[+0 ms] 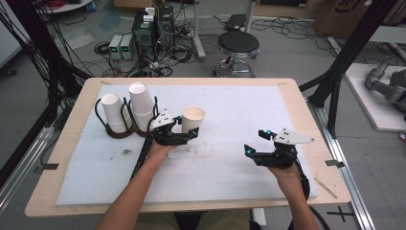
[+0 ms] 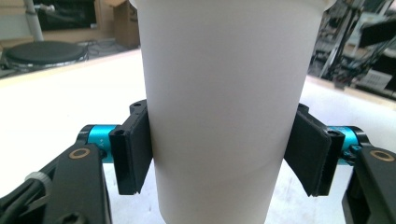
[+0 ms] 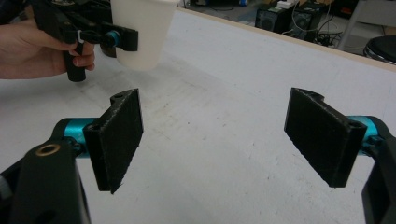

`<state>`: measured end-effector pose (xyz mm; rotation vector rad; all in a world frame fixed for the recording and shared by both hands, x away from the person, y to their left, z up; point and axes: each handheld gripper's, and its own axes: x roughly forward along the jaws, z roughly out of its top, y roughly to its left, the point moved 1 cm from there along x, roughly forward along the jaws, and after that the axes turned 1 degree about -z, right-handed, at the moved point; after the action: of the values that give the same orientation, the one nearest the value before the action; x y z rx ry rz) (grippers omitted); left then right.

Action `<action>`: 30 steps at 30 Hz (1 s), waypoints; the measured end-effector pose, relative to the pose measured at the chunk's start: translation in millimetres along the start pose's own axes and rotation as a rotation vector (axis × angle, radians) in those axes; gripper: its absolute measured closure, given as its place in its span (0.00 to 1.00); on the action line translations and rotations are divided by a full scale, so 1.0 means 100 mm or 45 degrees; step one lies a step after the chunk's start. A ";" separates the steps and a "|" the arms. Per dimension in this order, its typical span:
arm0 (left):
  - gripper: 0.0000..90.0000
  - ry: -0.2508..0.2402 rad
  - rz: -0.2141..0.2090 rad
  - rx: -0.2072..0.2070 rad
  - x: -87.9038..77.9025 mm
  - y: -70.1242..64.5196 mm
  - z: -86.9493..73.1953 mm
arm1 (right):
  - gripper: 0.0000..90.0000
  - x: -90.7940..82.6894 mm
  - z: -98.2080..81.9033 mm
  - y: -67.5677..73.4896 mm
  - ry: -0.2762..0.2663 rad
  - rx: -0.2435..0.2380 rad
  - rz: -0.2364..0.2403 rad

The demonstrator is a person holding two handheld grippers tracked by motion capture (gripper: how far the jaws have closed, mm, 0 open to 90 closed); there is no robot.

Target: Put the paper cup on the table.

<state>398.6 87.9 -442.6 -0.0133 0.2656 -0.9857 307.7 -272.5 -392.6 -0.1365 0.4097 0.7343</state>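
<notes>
Clamped between the left gripper (image 1: 189, 135) jaws: upright white paper cup (image 2: 224, 107), nothing visible inside. Beyond it, a dark cup rack (image 1: 119, 130) holding cups. Right gripper (image 3: 217, 135) jaws apart over bare white mat (image 3: 233, 93).

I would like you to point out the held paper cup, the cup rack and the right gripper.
held paper cup (image 2: 219, 107), left gripper view, on its white side wall.
cup rack (image 1: 119, 133), high view, on its dark base.
right gripper (image 3: 212, 135), right gripper view, midway between its open fingertips.

Right gripper (image 3: 212, 135) jaws wide over white mat (image 3: 224, 93); left gripper (image 3: 123, 39) holds cup (image 3: 142, 28).
</notes>
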 end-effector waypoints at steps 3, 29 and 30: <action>0.34 0.071 0.020 0.007 0.05 0.01 -0.04 | 0.23 0.00 0.00 0.00 0.004 0.002 0.001; 0.34 0.368 0.103 0.080 -0.05 -0.05 -0.13 | 0.23 -0.01 0.01 0.01 0.003 -0.009 0.003; 0.34 0.373 0.107 0.083 -0.06 -0.06 -0.13 | 0.23 -0.01 0.01 0.02 0.004 -0.008 0.004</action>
<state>388.0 91.0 -453.7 0.2015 0.4989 -0.9114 306.2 -271.6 -391.3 -0.1430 0.4109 0.7385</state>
